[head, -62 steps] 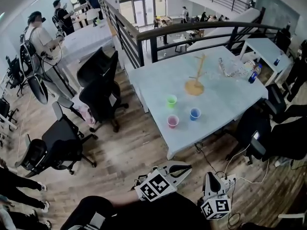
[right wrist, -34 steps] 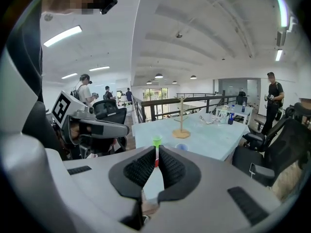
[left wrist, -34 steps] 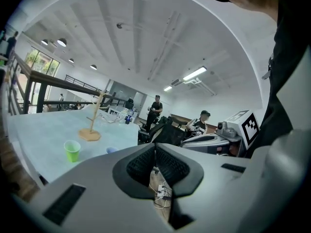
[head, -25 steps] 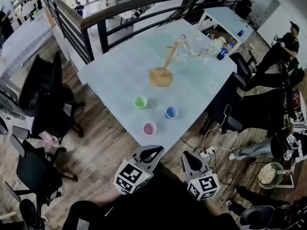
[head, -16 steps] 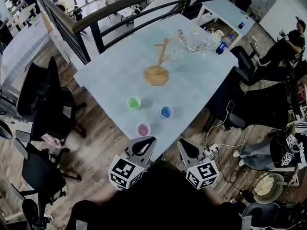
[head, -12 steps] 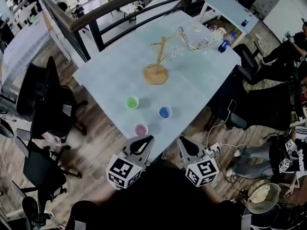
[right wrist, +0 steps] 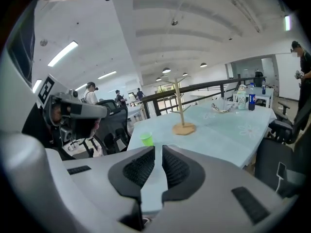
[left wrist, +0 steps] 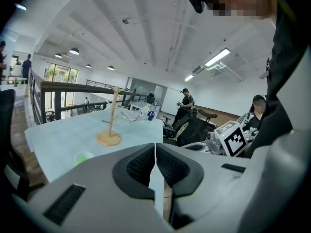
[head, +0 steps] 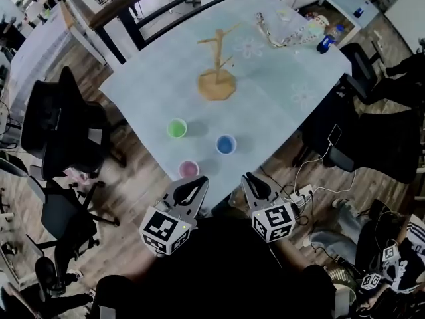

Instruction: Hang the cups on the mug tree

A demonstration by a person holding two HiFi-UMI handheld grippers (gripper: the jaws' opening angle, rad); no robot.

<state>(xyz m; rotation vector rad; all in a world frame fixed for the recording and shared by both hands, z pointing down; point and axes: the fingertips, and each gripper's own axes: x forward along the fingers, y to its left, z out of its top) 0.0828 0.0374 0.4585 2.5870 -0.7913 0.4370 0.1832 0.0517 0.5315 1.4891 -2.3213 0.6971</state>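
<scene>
Both claws are pressed together with nothing between their jaws: the left gripper [head: 191, 186] sits low and just left of centre in the head view, and the right gripper [head: 251, 180] is beside it on the right, both near the closest corner of the pale table [head: 285, 92]. Three cups stand upright and apart on that table: the pink cup [head: 188, 170] just above the left gripper, the blue cup [head: 226, 144] up and right of it, the green cup [head: 176, 128] up and left. The wooden mug tree [head: 217, 68] stands in the upper centre, well apart from the cups.

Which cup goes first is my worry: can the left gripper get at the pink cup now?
Probably yes: nothing stands between the left gripper and the pink cup, though its jaws are shut.
</scene>
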